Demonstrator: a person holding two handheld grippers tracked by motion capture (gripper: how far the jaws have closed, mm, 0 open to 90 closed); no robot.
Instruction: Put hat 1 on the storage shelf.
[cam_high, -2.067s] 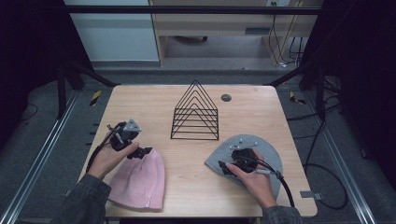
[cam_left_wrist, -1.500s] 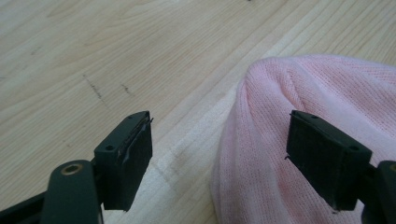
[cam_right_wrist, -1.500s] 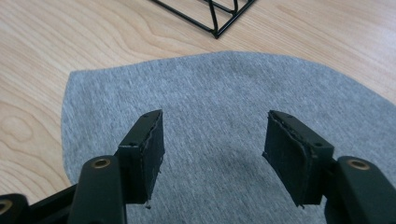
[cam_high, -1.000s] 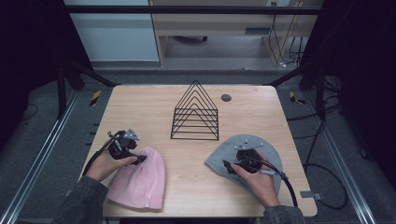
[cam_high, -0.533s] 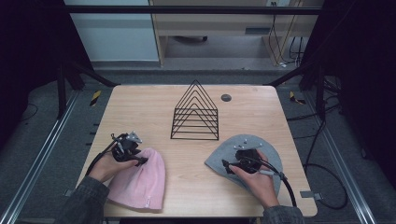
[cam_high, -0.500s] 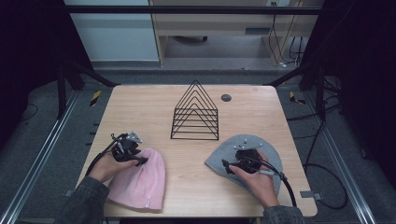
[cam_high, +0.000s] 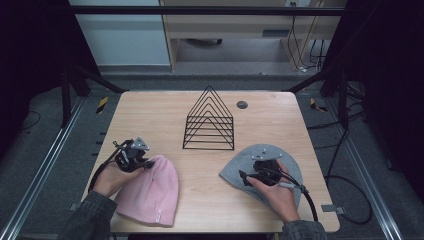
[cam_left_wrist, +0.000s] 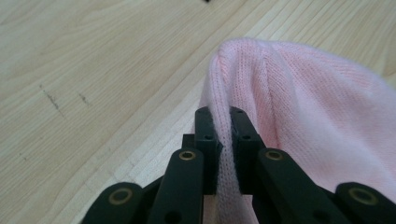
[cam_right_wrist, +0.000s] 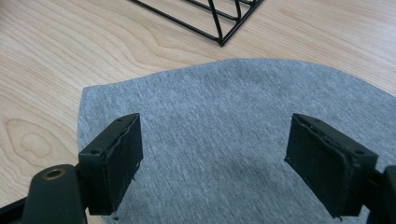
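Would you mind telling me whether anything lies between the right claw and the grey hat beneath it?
Nothing visible does: the right claw hangs open directly over the grey hat, bare cloth between its jaws.

This looks like a lab or test rig rather than a home: a bare light-wood square table (cam_high: 150, 115) stands alone on grey carpet floor (cam_high: 45, 150), framed by dark metal struts (cam_high: 70, 80) and long floor rails (cam_high: 37, 175) (with yellow-black hazard tape (cam_high: 102, 104) on the floor). Beyond the table sit a pale wooden bench (cam_high: 225, 30) and dangling black cables (cam_high: 310, 35), and another cable (cam_high: 350, 200) snakes across the floor.
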